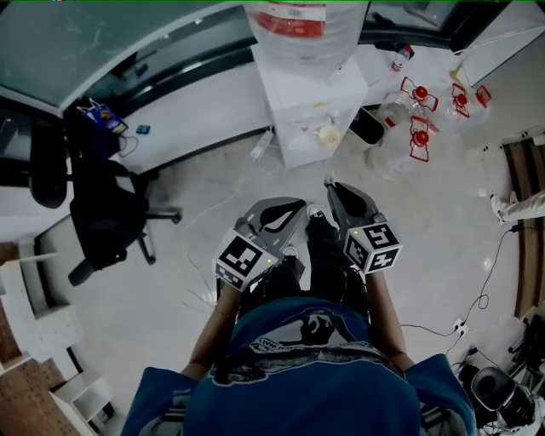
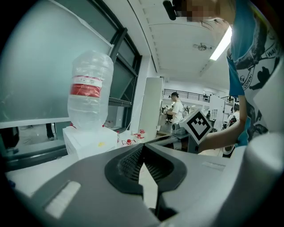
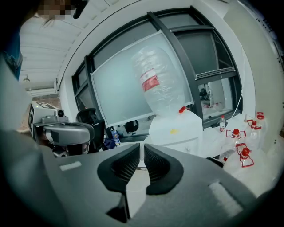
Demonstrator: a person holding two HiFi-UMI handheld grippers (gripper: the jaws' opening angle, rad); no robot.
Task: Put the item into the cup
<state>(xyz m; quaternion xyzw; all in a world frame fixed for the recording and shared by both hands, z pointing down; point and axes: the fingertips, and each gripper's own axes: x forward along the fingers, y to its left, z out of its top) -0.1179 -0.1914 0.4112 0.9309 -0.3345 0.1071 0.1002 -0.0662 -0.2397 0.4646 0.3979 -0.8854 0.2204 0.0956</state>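
No cup and no loose item shows in any view. In the head view both grippers are held side by side at waist height over the floor, pointing toward a white water dispenser (image 1: 311, 102). My left gripper (image 1: 300, 204) has its black ribbed pads (image 2: 131, 162) meeting at the tips, with nothing between them (image 2: 142, 147). My right gripper (image 1: 329, 184) keeps a narrow gap between its pads (image 3: 157, 162), and that gap is empty (image 3: 142, 148). The marker cube of the right gripper (image 2: 198, 125) shows in the left gripper view.
A large clear bottle (image 1: 298, 25) with a red label stands upside down on the dispenser. Several clear bottles with red caps (image 1: 417, 119) lie on the floor to its right. A black office chair (image 1: 106, 213) is at left, by a white ledge (image 1: 187, 119) under the windows. Cables (image 1: 485, 289) cross the floor.
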